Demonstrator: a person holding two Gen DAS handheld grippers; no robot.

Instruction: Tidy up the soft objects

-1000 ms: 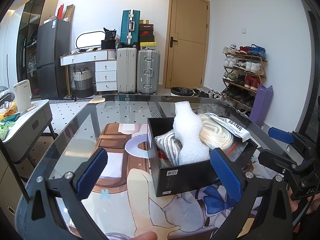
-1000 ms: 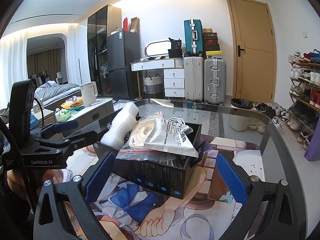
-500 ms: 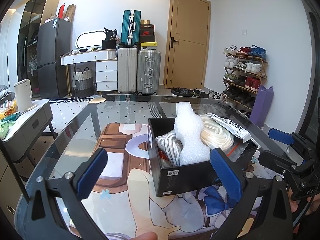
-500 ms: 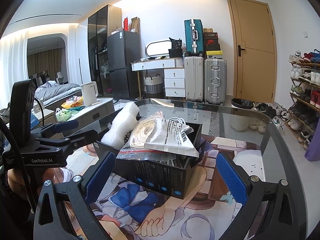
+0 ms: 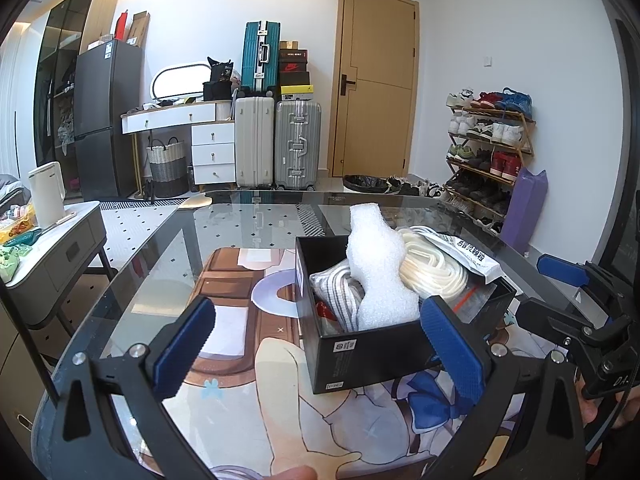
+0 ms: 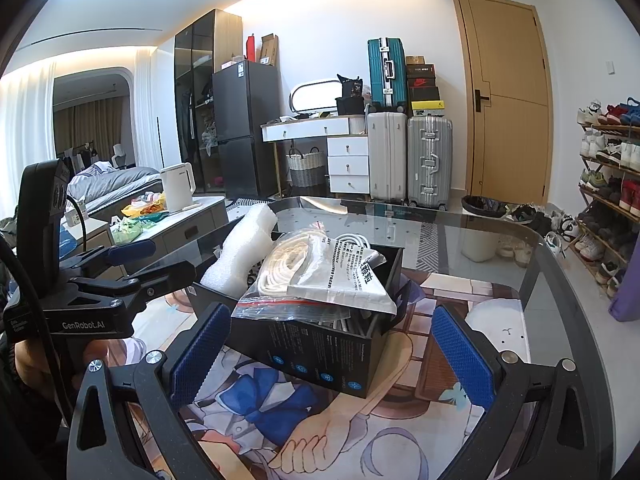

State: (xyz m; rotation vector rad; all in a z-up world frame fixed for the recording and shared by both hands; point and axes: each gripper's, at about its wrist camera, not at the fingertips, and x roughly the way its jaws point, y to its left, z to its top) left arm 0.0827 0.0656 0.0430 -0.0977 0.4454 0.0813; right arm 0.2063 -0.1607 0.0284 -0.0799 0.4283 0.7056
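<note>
A black box (image 5: 372, 350) (image 6: 316, 350) stands on the printed mat on the glass table. It holds a white foam piece (image 5: 378, 276) (image 6: 242, 252) sticking up, a striped cloth (image 5: 340, 294), a coil of white rope (image 5: 430, 266) (image 6: 286, 260) in a zip bag, and a white packet (image 5: 474, 254) (image 6: 352, 276) on top. My left gripper (image 5: 316, 348) is open and empty, just in front of the box. My right gripper (image 6: 328, 350) is open and empty, its fingers either side of the box's near corner. Each gripper shows in the other's view: the right (image 5: 576, 308), the left (image 6: 120, 276).
The glass table (image 5: 168, 240) has a rounded far edge. A side table with a white kettle (image 6: 178, 186) stands to the left. Suitcases (image 5: 278, 140), a dresser, a door and a shoe rack (image 5: 488, 148) stand beyond the table.
</note>
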